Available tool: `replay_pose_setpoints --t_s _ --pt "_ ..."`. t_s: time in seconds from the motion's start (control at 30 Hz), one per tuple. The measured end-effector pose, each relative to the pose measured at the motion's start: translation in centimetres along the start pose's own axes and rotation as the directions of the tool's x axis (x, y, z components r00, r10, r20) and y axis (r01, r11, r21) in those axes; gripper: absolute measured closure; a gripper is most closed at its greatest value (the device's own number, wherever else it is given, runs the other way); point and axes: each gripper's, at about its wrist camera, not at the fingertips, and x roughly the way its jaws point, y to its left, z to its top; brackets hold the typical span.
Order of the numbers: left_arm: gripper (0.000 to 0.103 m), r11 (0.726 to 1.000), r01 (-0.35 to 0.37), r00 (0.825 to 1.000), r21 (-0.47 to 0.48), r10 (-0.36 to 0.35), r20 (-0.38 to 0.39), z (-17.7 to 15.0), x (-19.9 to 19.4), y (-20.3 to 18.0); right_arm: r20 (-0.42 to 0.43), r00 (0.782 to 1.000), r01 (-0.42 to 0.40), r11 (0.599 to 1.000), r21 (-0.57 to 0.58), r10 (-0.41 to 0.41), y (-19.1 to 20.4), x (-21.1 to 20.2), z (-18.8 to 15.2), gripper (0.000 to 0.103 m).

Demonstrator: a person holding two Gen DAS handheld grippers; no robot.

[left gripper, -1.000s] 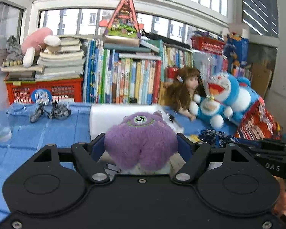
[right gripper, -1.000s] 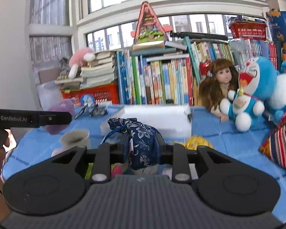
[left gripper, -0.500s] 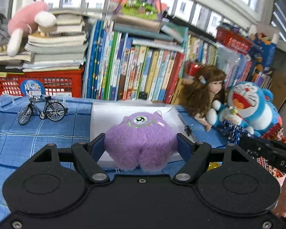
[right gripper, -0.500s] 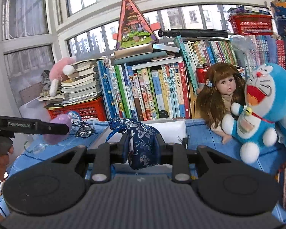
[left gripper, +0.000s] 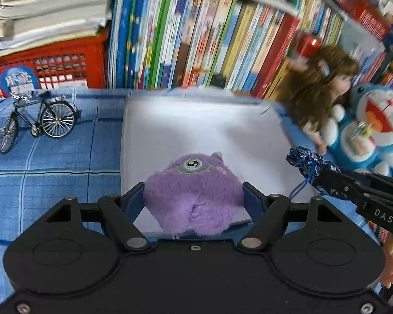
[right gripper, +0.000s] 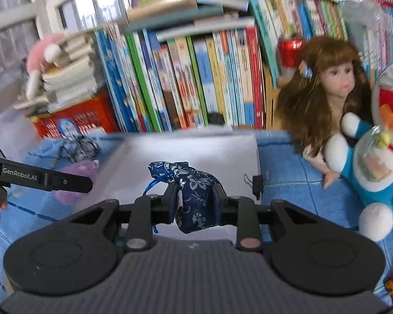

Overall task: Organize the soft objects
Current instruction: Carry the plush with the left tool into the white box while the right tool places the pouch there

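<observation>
My left gripper (left gripper: 194,196) is shut on a fuzzy purple one-eyed plush (left gripper: 194,193), held above the near edge of a white box (left gripper: 204,130). My right gripper (right gripper: 195,198) is shut on a dark blue flowered drawstring pouch (right gripper: 194,196), also over the white box (right gripper: 196,151). In the left wrist view the pouch (left gripper: 309,164) and the right gripper's arm hang over the box's right side. In the right wrist view the purple plush (right gripper: 76,180) shows at the left, half hidden behind the left gripper's finger.
A row of upright books (left gripper: 209,39) backs the box. A red basket (left gripper: 44,70) with stacked books and a model bicycle (left gripper: 36,120) stand left. A long-haired doll (right gripper: 325,91) and a blue-and-white cat plush (right gripper: 374,162) sit right. A blue checked cloth (left gripper: 52,162) covers the table.
Both grippers have moved forward toward the white box and tilted downward, each still holding its toy. The box and books now appear closer and larger.
</observation>
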Motion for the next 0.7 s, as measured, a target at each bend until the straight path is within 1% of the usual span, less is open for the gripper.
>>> replay_pose_setpoints --t_s 0.13,0.3,0.43,0.53,0.63,0.67,0.7 --pt "0.028 0.999 -0.021 0.999 0.027 0.022 -0.046 0.6 2.9 0.1 -0.050 0.999 0.006 1.000 0.004 -0.006 0.0 2.9 -0.2 0.070" --pt "0.028 0.997 -0.044 0.993 0.066 0.051 -0.104 1.0 5.7 0.0 -0.092 0.996 0.016 1.000 0.002 -0.016 0.1 5.3 -0.5 0.070" --pt "0.027 0.996 -0.048 0.989 0.071 0.057 -0.137 1.3 7.1 0.1 -0.125 0.992 0.021 1.000 -0.001 -0.021 0.1 6.8 -0.7 0.069" --pt "0.027 0.997 -0.036 0.988 0.066 0.046 -0.150 1.1 8.0 0.2 -0.142 0.990 0.023 1.000 -0.002 -0.023 0.0 7.5 -1.0 0.068" --pt "0.027 0.997 -0.042 0.985 0.070 0.053 -0.167 0.7 8.7 0.2 -0.156 0.988 0.008 1.000 0.002 -0.008 0.0 7.9 -1.4 0.065" --pt "0.026 0.997 -0.044 0.984 0.069 0.055 -0.170 0.7 8.8 0.3 -0.153 0.988 0.006 1.000 0.003 -0.006 0.0 7.9 -1.4 0.058" --pt "0.025 0.997 -0.048 0.984 0.067 0.059 -0.170 0.6 8.9 0.3 -0.149 0.989 0.008 1.000 0.003 -0.007 -0.1 7.9 -1.4 0.047"
